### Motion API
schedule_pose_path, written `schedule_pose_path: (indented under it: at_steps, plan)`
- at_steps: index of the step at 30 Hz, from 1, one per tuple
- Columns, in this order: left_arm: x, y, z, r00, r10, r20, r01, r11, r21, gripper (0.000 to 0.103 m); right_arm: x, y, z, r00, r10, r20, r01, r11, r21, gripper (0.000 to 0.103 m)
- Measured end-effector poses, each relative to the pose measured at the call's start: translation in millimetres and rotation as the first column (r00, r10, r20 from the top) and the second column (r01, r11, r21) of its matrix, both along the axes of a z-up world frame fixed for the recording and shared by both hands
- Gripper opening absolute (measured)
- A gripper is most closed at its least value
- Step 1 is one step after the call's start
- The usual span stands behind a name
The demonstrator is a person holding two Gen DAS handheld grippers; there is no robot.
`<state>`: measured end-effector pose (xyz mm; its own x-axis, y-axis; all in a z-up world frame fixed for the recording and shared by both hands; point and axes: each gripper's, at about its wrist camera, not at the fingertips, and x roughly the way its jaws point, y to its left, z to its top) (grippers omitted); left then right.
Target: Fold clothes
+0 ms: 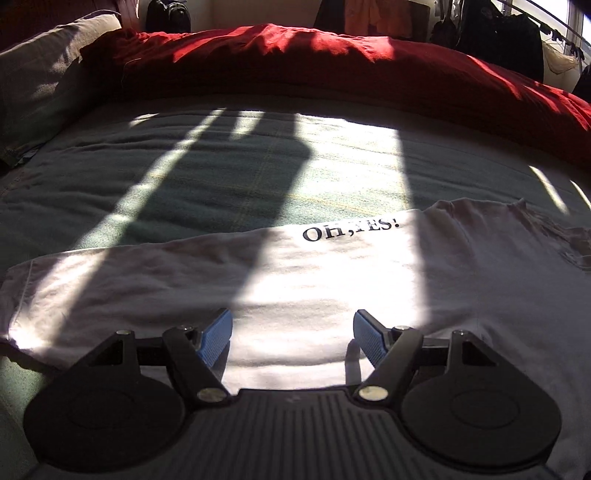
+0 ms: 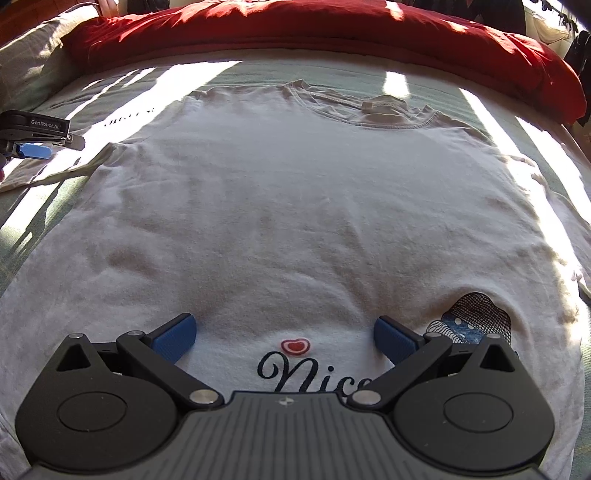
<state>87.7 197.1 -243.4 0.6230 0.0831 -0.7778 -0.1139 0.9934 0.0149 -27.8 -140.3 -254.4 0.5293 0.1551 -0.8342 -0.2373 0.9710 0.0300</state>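
The left claw (image 1: 291, 332) hangs over the shirt's (image 2: 295, 206) left side, jaws apart and empty. The shirt lies flat on the bed (image 1: 221, 177), soft white cotton, lightly creased, with a ribbed collar (image 2: 369, 110) and black print. One edge by "OH,YES!" (image 1: 351, 229) may already be turned in; otherwise the folding is still to do. The right claw (image 2: 284, 338) stands apart above the lower print, gripping nothing. A red duvet (image 2: 332, 33) is bunched behind.

Red duvet (image 1: 295, 62) along green bedspread (image 1: 184, 177); pillow (image 1: 44, 74).
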Motion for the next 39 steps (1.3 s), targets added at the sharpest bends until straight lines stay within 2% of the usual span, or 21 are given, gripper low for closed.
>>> schedule_pose_path:
  at_steps: [5, 8, 10, 12, 14, 16, 18, 20, 23, 25, 27, 29, 31, 34, 37, 39]
  plan:
    - [-18.0, 13.3, 3.4, 0.999, 0.025, -0.041, -0.024, 0.999, 0.025, 0.074, 0.6, -0.1, 4.7, 0.999, -0.004, -0.048, 0.003, 1.0, -0.016, 0.103]
    - [-31.8, 6.4, 22.1, 0.999, 0.004, -0.044, -0.005, 1.0, -0.022, 0.07, -5.0, -3.7, 10.6, 0.997, -0.014, -0.075, 0.013, 1.0, -0.017, 0.103]
    - [-42.4, -9.5, 37.4, 0.998, -0.066, 0.004, 0.066, 0.993, -0.099, 0.071, -11.3, -10.6, 16.1, 0.996, -0.035, -0.078, 0.036, 0.999, 0.016, 0.103]
    - [-47.3, -34.3, 45.6, 0.985, -0.164, 0.046, 0.17, 0.968, -0.186, 0.071, -16.3, -18.3, 20.3, 0.994, -0.063, -0.085, 0.067, 0.997, 0.05, 0.103]
    - [-47.2, -63.1, 46.1, 0.962, -0.264, 0.07, 0.273, 0.924, -0.266, 0.072, -20.7, -25.4, 24.1, 0.992, -0.09, -0.094, 0.097, 0.993, 0.074, 0.103]
    - [-44.4, -93.5, 38.3, 0.937, -0.34, 0.083, 0.349, 0.89, -0.294, 0.073, -26.2, -32.1, 28.9, 0.99, -0.109, -0.092, 0.117, 0.99, 0.08, 0.103]
    - [-42.2, -116.3, 26.9, 0.919, -0.383, 0.091, 0.392, 0.872, -0.291, 0.073, -31.2, -37.6, 33.2, 0.989, -0.115, -0.091, 0.123, 0.989, 0.083, 0.103]
    - [-39.8, -128.8, 14.5, 0.919, -0.389, 0.059, 0.39, 0.879, -0.276, 0.072, -38.3, -46.2, 38.7, 0.989, -0.127, -0.081, 0.133, 0.987, 0.085, 0.103]
    - [-42.5, -126.7, -2.3, 0.923, -0.384, -0.002, 0.369, 0.887, -0.276, 0.072, -49.1, -60.8, 45.4, 0.987, -0.145, -0.068, 0.151, 0.984, 0.094, 0.103]
    - [-56.3, -119.6, -3.2, 0.926, -0.378, -0.016, 0.362, 0.898, -0.252, 0.072, -56.5, -71.7, 46.3, 0.984, -0.165, -0.072, 0.171, 0.98, 0.097, 0.103]
    - [-73.5, -110.2, -0.2, 0.929, -0.368, -0.039, 0.347, 0.901, -0.26, 0.074, -65.1, -82.1, 45.0, 0.98, -0.181, -0.076, 0.188, 0.977, 0.098, 0.103]
    - [-90.4, -104.3, 0.7, 0.924, -0.376, -0.064, 0.349, 0.901, -0.259, 0.075, -74.9, -91.4, 42.5, 0.977, -0.197, -0.082, 0.204, 0.975, 0.091, 0.103]
    - [-111.8, -102.3, 2.6, 0.912, -0.398, -0.098, 0.37, 0.902, -0.222, 0.074, -86.0, -99.3, 39.1, 0.973, -0.212, -0.088, 0.219, 0.973, 0.076, 0.103]
    - [-135.3, -106.0, 15.8, 0.905, -0.419, -0.071, 0.401, 0.898, -0.182, 0.074, -103.7, -109.1, 38.3, 0.972, -0.224, -0.075, 0.229, 0.971, 0.064, 0.103]
    - [-147.7, -116.0, 25.0, 0.899, -0.437, -0.031, 0.427, 0.89, -0.16, 0.074, -112.0, -111.6, 42.8, 0.977, -0.213, 0.013, 0.212, 0.975, 0.061, 0.103]
    - [-152.5, -130.8, 21.4, 0.889, -0.457, -0.024, 0.452, 0.884, -0.118, 0.074, -109.1, -110.7, 40.8, 0.976, -0.206, 0.065, 0.201, 0.977, 0.078, 0.103]
